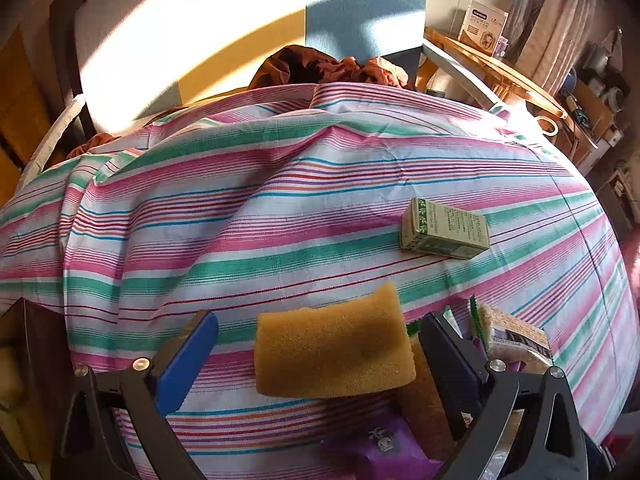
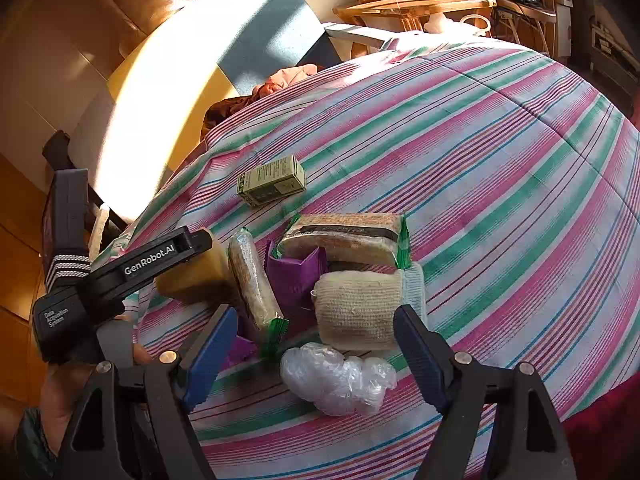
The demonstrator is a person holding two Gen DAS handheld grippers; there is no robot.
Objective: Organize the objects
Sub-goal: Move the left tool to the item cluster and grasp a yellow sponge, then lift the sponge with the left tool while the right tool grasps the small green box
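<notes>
Left wrist view: left gripper (image 1: 320, 356) tilted down over striped bedcover (image 1: 280, 208), jaws spread wide, yellow sponge (image 1: 334, 350) lying loose between them, pads clear of it. Green box (image 1: 444, 229) alone, further toward far edge.

Right wrist view: right gripper (image 2: 316, 344) jaws apart, gripping nothing; plastic wad (image 2: 340, 378) and beige roll (image 2: 358, 310) between them. Cracker packs (image 2: 348, 240), purple packet (image 2: 296, 276) clustered beyond; left gripper (image 2: 182, 258) at sponge (image 2: 192, 276).

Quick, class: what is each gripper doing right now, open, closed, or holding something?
Left gripper: open, jaws astride the yellow sponge without pressing it.
Right gripper: open, holding nothing, above the clear plastic bag.
</notes>
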